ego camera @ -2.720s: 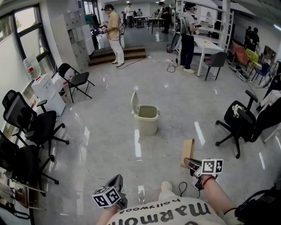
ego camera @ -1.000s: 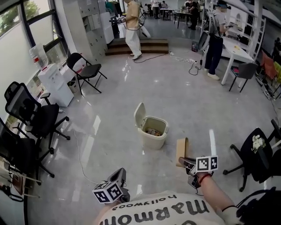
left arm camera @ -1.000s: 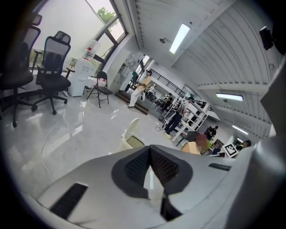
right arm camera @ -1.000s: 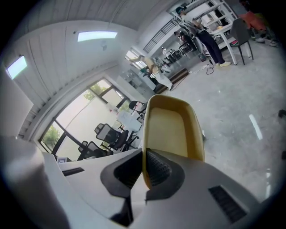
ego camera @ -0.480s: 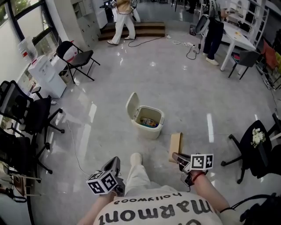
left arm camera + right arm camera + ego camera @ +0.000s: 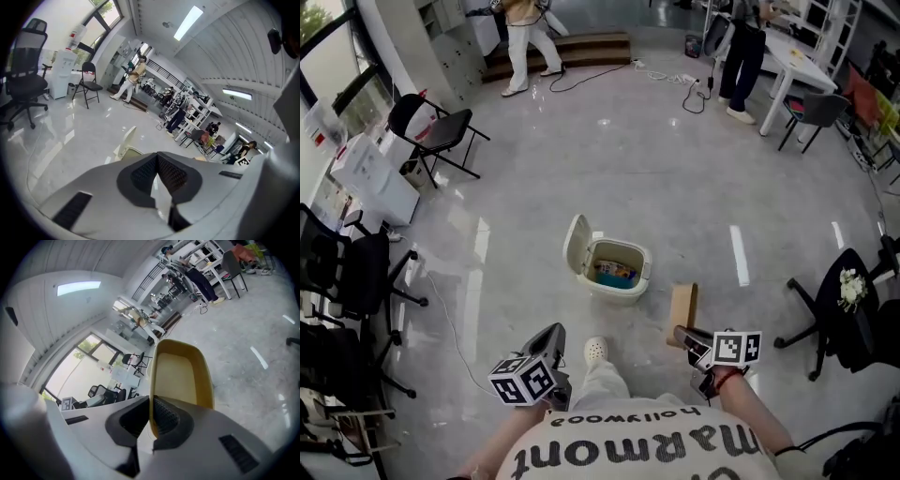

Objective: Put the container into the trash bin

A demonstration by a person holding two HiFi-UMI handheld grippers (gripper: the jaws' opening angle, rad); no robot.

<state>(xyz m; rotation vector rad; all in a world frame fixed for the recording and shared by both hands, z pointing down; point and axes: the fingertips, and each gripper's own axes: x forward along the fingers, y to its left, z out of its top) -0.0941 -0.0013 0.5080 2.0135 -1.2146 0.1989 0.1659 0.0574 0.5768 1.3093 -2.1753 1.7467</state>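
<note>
Right gripper (image 6: 151,422): jaws clamped on rim of shallow tan plastic container (image 6: 681,309), held above grey floor, near open-lidded beige trash bin (image 6: 620,284). Left gripper (image 6: 158,169): jaws together, nothing between them.

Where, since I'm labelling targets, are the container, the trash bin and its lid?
container (image 6: 176,376), right gripper view, its inner bottom.
trash bin (image 6: 617,289), head view, its front wall.
lid (image 6: 576,246), head view, its inner face.

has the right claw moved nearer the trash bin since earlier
Yes. The right claw, shut on the container, now sits nearer the trash bin, to its right.
</note>
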